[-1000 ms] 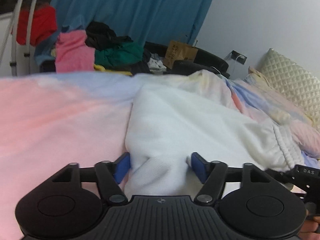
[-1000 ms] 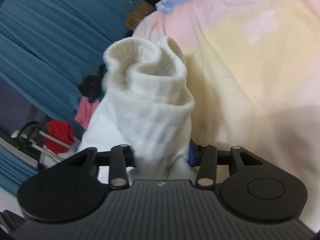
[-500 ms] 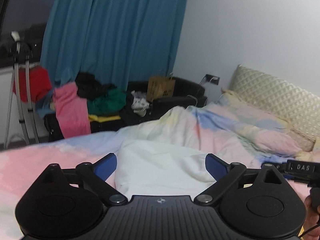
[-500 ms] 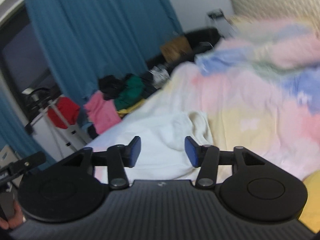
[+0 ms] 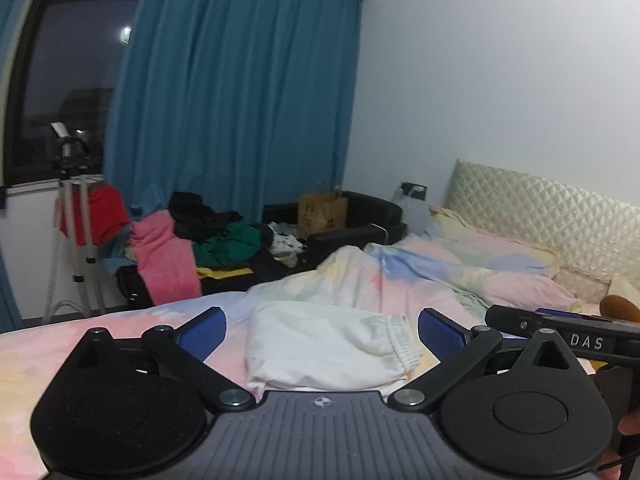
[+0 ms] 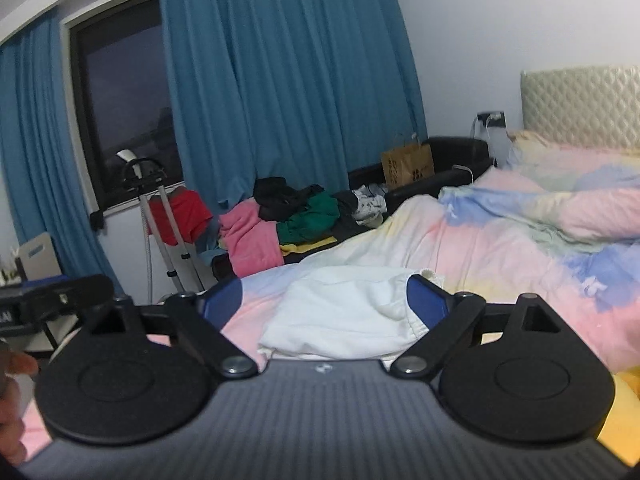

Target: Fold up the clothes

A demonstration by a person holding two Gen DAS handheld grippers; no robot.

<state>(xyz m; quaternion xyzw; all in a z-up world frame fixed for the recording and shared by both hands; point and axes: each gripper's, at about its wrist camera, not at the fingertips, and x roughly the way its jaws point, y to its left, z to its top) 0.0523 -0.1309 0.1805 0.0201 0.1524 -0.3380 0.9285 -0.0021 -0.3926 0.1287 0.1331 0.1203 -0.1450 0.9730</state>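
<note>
On bed: white garment (image 5: 320, 352) released; left tool (image 5: 320, 332), right tool (image 6: 324, 300) opening, lifted clear.

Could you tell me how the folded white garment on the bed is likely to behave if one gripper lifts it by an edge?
The white garment looks soft and thick, so it would probably droop and unfold rather than stay flat. Its gathered elastic hem may offer a firmer pinch. On the bedspread, pushing it would likely bunch it up.

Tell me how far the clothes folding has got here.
Done: one white garment lies folded on the bed. In hand: nothing; the left gripper and right gripper are opening, clear of it. Left: the clothes pile beyond the bed looks unfolded.
</note>
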